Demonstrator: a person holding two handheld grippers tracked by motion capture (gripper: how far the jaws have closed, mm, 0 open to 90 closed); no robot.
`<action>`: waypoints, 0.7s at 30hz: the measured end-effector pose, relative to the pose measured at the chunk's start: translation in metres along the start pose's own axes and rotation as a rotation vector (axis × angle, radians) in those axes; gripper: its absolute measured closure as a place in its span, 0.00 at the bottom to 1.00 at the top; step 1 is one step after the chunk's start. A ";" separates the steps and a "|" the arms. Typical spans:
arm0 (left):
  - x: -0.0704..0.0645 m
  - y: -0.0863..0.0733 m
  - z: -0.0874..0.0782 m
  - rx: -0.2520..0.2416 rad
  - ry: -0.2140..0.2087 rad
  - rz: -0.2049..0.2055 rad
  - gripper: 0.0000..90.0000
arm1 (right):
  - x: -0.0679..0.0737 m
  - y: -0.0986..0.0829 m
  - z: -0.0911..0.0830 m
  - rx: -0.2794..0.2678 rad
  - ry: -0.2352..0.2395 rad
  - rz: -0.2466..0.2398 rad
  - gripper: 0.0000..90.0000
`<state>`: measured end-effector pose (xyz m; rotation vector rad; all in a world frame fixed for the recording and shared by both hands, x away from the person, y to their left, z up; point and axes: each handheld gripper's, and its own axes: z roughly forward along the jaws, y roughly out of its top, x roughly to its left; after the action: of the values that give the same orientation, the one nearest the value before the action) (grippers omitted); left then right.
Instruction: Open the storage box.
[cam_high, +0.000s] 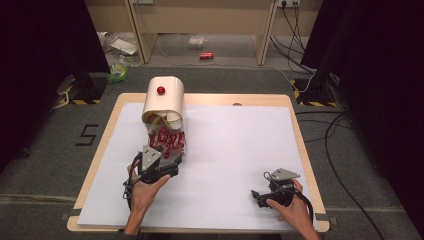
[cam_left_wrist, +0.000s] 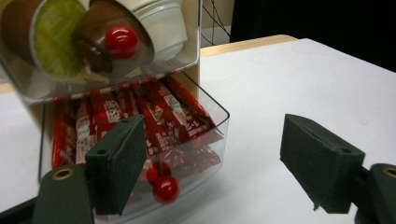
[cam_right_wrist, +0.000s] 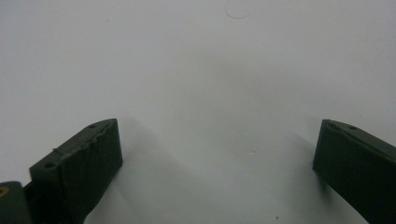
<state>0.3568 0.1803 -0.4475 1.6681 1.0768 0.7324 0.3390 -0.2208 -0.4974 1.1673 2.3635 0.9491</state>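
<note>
Clear plastic drawer (cam_left_wrist: 205, 135) of red wrapped bars sits ahead of the left gripper (cam_left_wrist: 219, 168), whose wide-spread jaws should centre on the small red round knob (cam_left_wrist: 166, 189) beside the near jaw before pinching.

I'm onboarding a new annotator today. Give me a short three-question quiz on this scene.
1. True or false: the left gripper stands open in front of the clear drawer.
2. What fills the drawer? A) red wrapped bars B) green cups C) spoons
3. What colour is the knob on the drawer's front?

Key: 1 true. 2 A, red wrapped bars. 3 red.
</note>
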 end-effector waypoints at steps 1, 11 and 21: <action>0.000 0.001 0.002 -0.001 -0.002 0.003 0.24 | 0.000 0.000 0.000 0.000 0.000 0.000 0.02; 0.007 0.000 0.017 0.005 -0.018 0.008 0.24 | 0.000 0.000 0.000 0.000 0.000 0.000 0.02; 0.006 -0.005 0.022 0.041 -0.023 0.005 0.24 | 0.000 0.000 0.000 -0.001 -0.001 -0.001 0.02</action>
<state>0.3766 0.1774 -0.4593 1.7105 1.0776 0.6968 0.3390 -0.2208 -0.4974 1.1653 2.3629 0.9487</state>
